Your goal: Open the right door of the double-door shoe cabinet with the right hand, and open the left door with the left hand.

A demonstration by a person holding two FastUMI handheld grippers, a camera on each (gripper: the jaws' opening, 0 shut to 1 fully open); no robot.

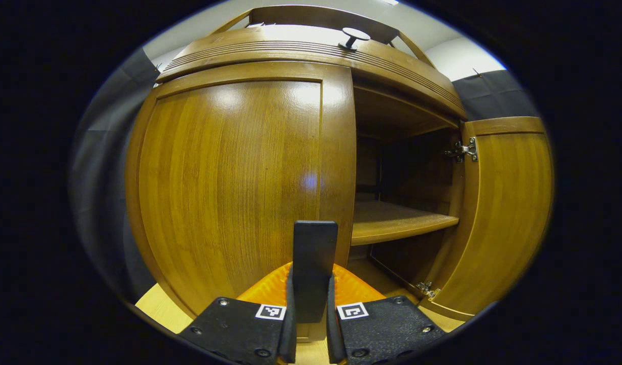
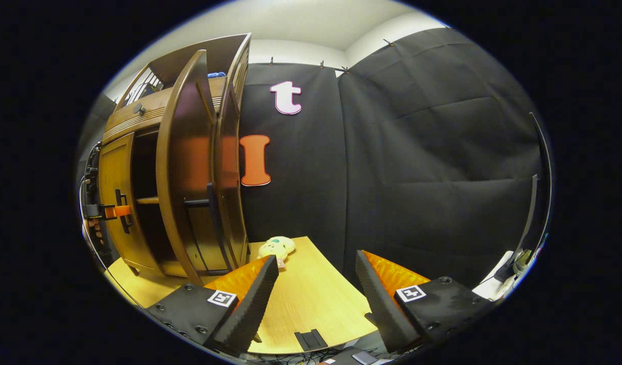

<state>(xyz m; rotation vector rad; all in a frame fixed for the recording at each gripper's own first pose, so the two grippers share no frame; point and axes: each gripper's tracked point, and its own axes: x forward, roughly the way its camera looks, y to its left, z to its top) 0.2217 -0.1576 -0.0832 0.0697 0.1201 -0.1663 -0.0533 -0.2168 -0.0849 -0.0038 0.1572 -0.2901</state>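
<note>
Now right door (image 1: 504, 213) swung open; left door (image 1: 230, 187) shut, glossy wood.

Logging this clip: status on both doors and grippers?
Left gripper shut on left door handle. Right gripper open, empty. Right door open; left door closed.

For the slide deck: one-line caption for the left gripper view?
Left gripper shut on the left door's handle, left door still closed, right door swung open.
</note>
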